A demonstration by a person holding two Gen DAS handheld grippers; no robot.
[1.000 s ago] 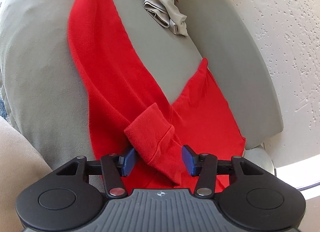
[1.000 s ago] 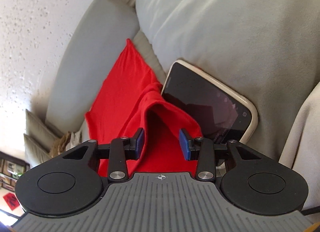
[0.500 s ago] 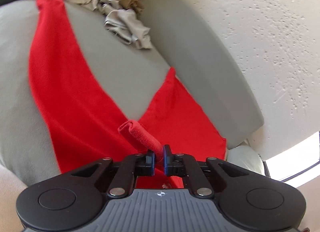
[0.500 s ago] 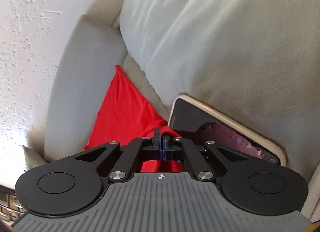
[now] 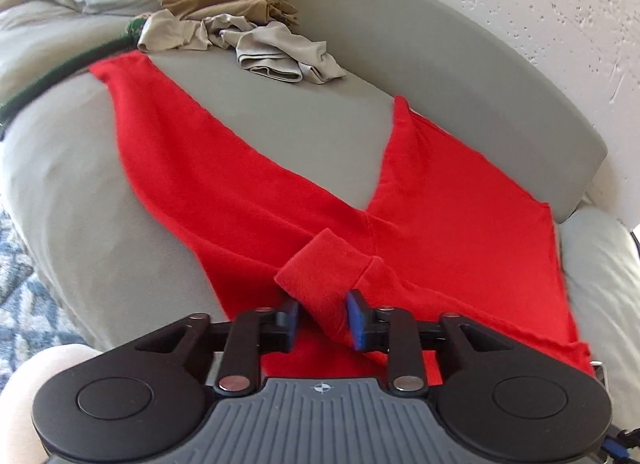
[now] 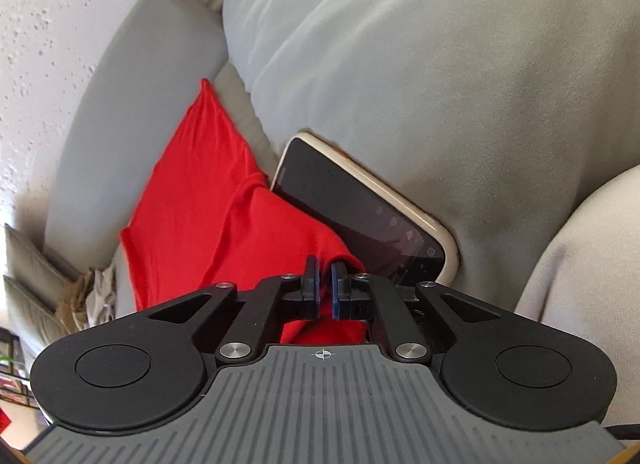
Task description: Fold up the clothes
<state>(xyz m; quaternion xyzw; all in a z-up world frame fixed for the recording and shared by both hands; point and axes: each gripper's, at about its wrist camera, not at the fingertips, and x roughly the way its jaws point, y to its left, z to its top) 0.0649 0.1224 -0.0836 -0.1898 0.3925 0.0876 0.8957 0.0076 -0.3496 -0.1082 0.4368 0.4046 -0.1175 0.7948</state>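
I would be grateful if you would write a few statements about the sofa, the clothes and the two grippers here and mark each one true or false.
1. The red garment lies spread over the grey sofa. True.
2. The red cuff sits between the pads of the left gripper. True; its jaws have just been opening and stand a little apart around it.
3. A phone lies flat in the middle of the seat, far from the cushions. False: it leans against the back cushion, beside the red fabric.
4. The crumpled beige clothes lie on top of the red garment. False: they lie on the sofa beyond it.
5. The right gripper is wide open. False: only a narrow gap shows, with red fabric at the pads.
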